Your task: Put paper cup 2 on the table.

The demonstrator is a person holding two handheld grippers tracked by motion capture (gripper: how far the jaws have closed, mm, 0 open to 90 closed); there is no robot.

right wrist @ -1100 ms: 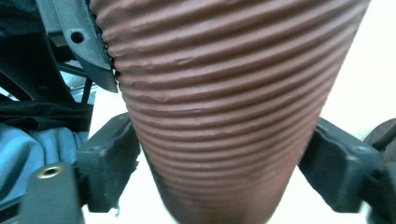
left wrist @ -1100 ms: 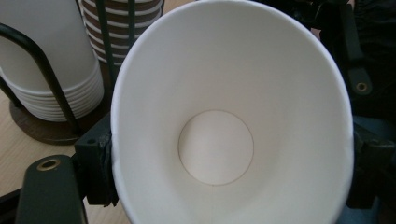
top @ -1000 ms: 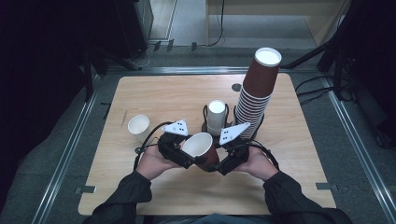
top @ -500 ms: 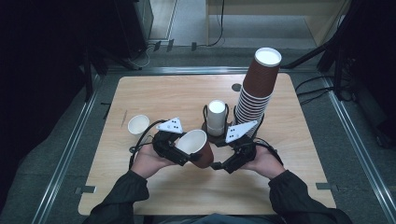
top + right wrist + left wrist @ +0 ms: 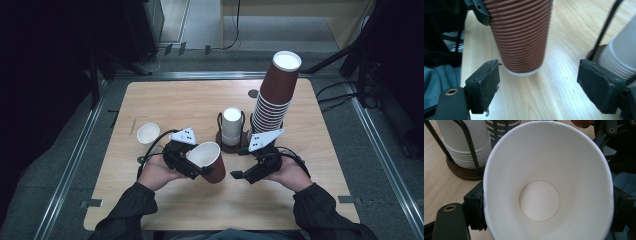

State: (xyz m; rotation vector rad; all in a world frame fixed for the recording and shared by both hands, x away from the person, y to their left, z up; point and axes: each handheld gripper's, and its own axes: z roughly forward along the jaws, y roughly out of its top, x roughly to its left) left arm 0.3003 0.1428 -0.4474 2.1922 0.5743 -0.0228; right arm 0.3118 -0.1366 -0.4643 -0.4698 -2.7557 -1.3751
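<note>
Left gripper [image 5: 200, 167] clamped on brown cup [image 5: 212, 162] at rim, tilted, mouth toward camera, low over table [image 5: 200, 105]. Right gripper [image 5: 240, 175] wide open, empty, lined up on cup base, probably about to grab. Cup rack [image 5: 231, 145] right behind, stack [image 5: 275, 95] beside.

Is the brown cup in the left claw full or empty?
Empty: the brown ribbed cup tilts open toward us, bare white bottom visible.

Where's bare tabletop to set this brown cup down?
Bare: the far-left stretch beyond the small white cup, and the near strip in front of both hands. Crowded: centre-right, around the white stack's holder and the tall brown stack.
</note>
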